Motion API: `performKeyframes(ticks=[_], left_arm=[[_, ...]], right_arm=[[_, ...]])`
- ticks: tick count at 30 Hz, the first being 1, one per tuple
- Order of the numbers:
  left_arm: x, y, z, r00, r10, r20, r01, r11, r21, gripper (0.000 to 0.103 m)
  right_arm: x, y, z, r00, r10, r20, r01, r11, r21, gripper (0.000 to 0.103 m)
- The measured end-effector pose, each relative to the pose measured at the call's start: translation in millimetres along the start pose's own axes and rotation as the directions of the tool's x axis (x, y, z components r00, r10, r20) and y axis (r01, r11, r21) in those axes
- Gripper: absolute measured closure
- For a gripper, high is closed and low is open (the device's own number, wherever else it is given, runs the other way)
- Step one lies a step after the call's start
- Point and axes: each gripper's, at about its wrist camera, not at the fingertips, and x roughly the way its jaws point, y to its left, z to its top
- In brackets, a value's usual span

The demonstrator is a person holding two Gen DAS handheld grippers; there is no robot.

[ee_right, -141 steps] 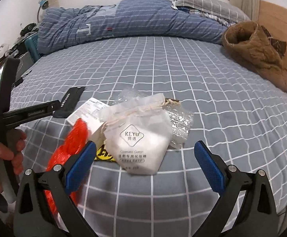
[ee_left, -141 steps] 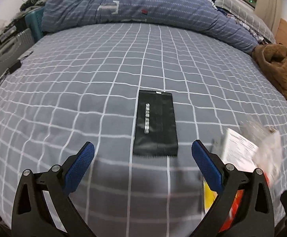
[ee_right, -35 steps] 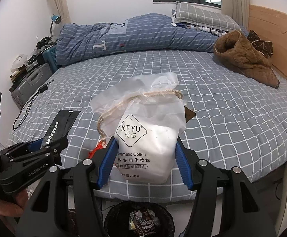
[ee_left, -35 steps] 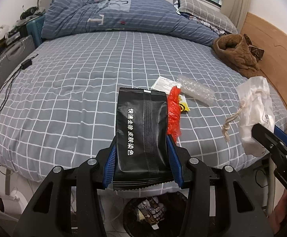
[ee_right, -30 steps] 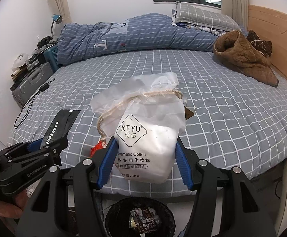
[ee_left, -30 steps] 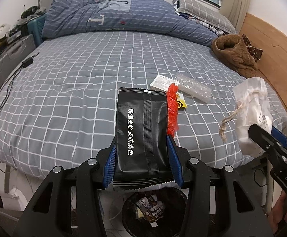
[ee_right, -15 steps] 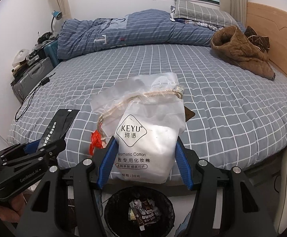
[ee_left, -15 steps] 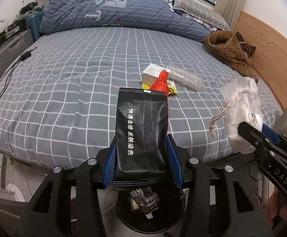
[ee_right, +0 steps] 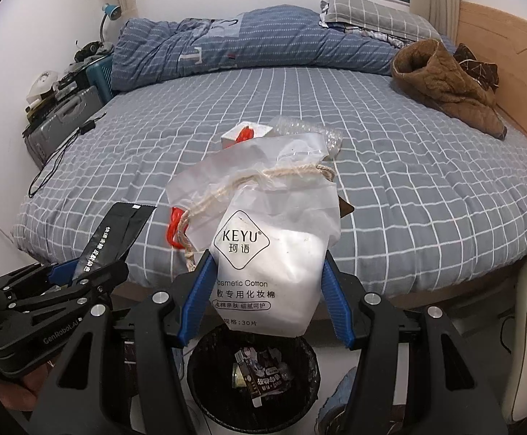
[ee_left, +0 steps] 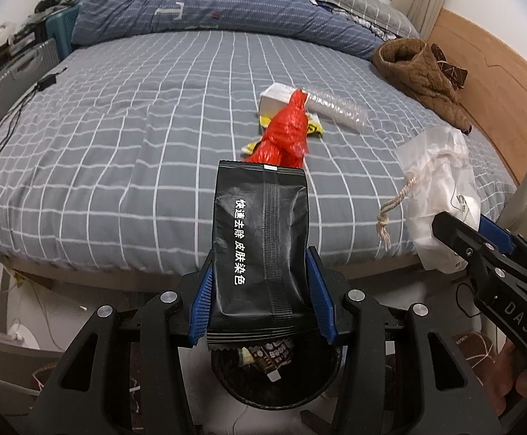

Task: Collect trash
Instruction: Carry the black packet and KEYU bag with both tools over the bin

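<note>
My left gripper (ee_left: 261, 290) is shut on a black foil packet (ee_left: 261, 239) with white lettering, held upright over a black trash bin (ee_left: 278, 373) on the floor by the bed. My right gripper (ee_right: 265, 290) is shut on a white cotton-pad bag (ee_right: 267, 250) with a rope drawstring, above the same bin (ee_right: 252, 377). Each gripper shows in the other's view: the right one (ee_left: 481, 239) at the right edge, the left one (ee_right: 78, 272) at lower left. On the bed lie a red plastic bag (ee_left: 287, 134), a white box (ee_left: 276, 96) and a clear wrapper (ee_left: 336, 107).
A grey checked bed (ee_left: 118, 137) fills the view, with a rolled blue duvet (ee_left: 209, 3) at the back and a brown jacket (ee_left: 419, 69) at right by the wooden headboard. A suitcase (ee_left: 9, 76) and a cable (ee_left: 6, 130) sit at left. The bin holds several wrappers.
Both grippers, each still gripping its item, have drawn back from the bed and sunk toward the floor. The bin now shows larger beneath them.
</note>
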Motion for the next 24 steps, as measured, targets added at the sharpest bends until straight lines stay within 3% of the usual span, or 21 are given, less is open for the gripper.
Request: performKeyframes(ticks=[24], left_arm=[[30, -6, -87, 0.995, 0.025, -0.094, -0.025, 1.0, 0.001, 0.057]], right_arm=[[29, 2, -92, 0.989, 0.018, -0.149, -0.014, 0.999, 0.032, 0.048]])
